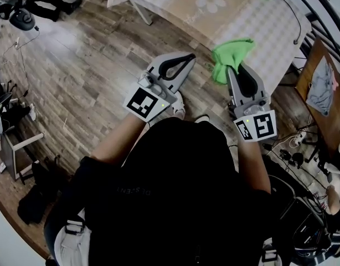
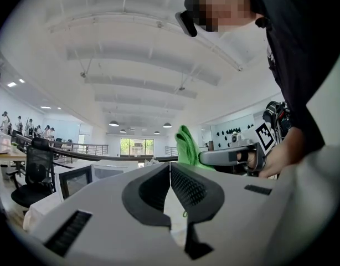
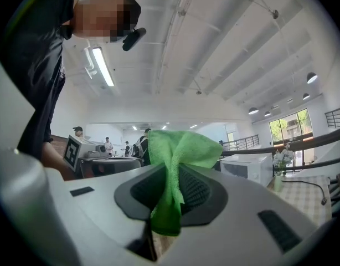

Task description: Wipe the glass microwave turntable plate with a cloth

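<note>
A bright green cloth (image 1: 228, 57) is pinched in my right gripper (image 1: 234, 66), which is held up in front of the person's chest. In the right gripper view the cloth (image 3: 178, 148) bunches above the jaws and a flap hangs down between them; that gripper (image 3: 169, 168) is shut on it. My left gripper (image 1: 185, 59) is raised beside it at the left, jaws closed together with nothing between them (image 2: 170, 165). From the left gripper view the cloth (image 2: 185, 144) and the right gripper (image 2: 230, 157) show just ahead. No glass turntable plate shows in any view.
A table with a checked, flower-print cover (image 1: 242, 18) stands ahead. A white microwave (image 3: 251, 168) and a small vase of flowers (image 3: 279, 168) stand beyond the right gripper. Wood floor (image 1: 76, 65) lies to the left, with cables and gear (image 1: 294, 148) at the right. Several people stand far off.
</note>
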Motion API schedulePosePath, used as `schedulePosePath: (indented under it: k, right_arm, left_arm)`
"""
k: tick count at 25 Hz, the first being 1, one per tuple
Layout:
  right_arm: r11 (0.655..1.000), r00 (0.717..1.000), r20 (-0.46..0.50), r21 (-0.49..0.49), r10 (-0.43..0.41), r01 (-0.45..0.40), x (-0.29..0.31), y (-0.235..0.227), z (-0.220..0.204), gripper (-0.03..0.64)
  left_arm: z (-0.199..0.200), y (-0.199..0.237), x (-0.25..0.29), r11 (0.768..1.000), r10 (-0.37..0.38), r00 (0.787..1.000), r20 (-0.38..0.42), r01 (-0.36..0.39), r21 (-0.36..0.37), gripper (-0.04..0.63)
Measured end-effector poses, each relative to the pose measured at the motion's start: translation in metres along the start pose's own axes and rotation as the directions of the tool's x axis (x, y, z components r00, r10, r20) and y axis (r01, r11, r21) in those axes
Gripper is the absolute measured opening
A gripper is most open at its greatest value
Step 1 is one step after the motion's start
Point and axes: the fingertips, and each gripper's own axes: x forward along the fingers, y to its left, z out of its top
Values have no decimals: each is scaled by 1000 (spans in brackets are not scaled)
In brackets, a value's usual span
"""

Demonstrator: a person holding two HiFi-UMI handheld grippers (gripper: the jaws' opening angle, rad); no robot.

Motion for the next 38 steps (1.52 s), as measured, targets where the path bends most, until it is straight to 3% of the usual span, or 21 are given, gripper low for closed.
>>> schedulePosePath:
  k: [15,28,38]
  right_arm:
    - [996,996,-18,-7,-92,92,44,-13,1,78]
    - [1000,1000,-30,6,-9,9,83,-51,-6,80]
    - [1000,1000,-23,2,-5,5,123,-130,-3,80]
  left_arm:
    - [-1,57,6,999,-45,999,29,46,-22,21]
    - [-10,93,48,999,-43,999,-4,43,-14,21]
    - [-4,134,126,999,-47,999,-11,47,18,21]
